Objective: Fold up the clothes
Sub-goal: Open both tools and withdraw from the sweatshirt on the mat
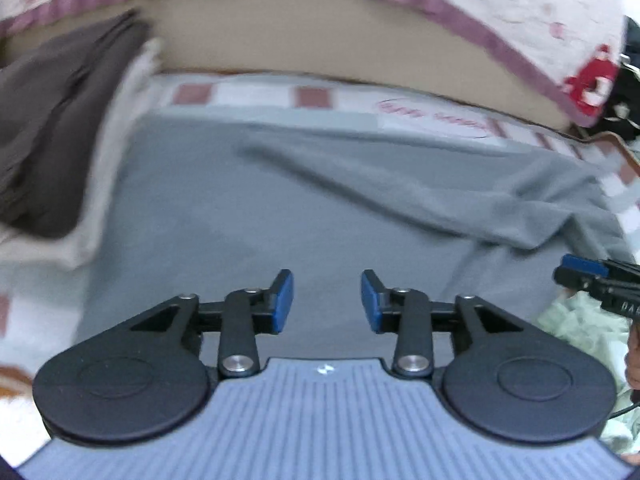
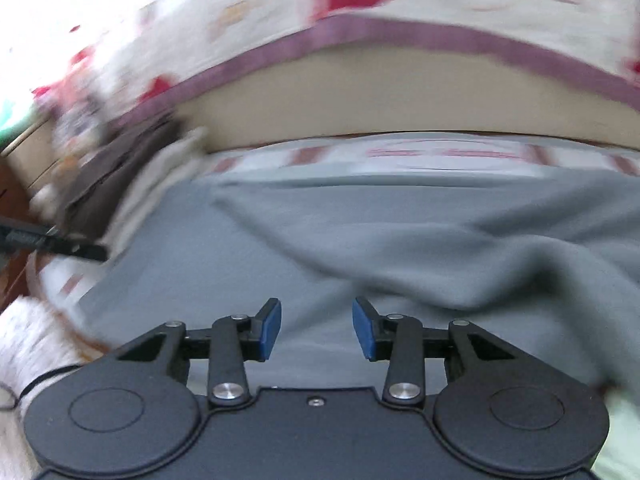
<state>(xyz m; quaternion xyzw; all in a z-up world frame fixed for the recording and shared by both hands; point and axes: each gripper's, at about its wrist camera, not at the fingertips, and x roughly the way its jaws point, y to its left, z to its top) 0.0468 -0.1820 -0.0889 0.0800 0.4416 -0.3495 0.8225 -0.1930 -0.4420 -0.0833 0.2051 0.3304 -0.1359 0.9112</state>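
At the far left of the left wrist view, a dark brown folded garment (image 1: 48, 136) is seen lying on a cream cloth (image 1: 116, 152), beside the grey garment (image 1: 248, 216), which is spread on the checked bed sheet (image 1: 248, 96) and fills the middle of both views. Behind it, a beige mattress edge (image 1: 304, 40) is seen under a quilt with red prints and a mauve border (image 1: 472, 20).

The left gripper (image 1: 327, 302) is held over the near part of the grey garment with its jaws standing moderately apart; nothing is between the blue pads (image 1: 283, 300). The right gripper (image 2: 317, 328) is shown in the same way, jaws apart and empty, over the same cloth. Its tip is also seen at the right edge of the left view.

The garment appears to lie with its long axis across the views, from left to right, along the mattress edge. A thick raised fold (image 1: 420, 196) runs slantwise from the middle toward the right, where the cloth is bunched.

It is judged that a fold was released and the next hold is to be chosen. For a good result, the bunched right part should be flattened first, and two matching edge points should be pinched, so that the new fold is kept straight. The views are blurred, so the exact edges and any sleeve cannot be told.
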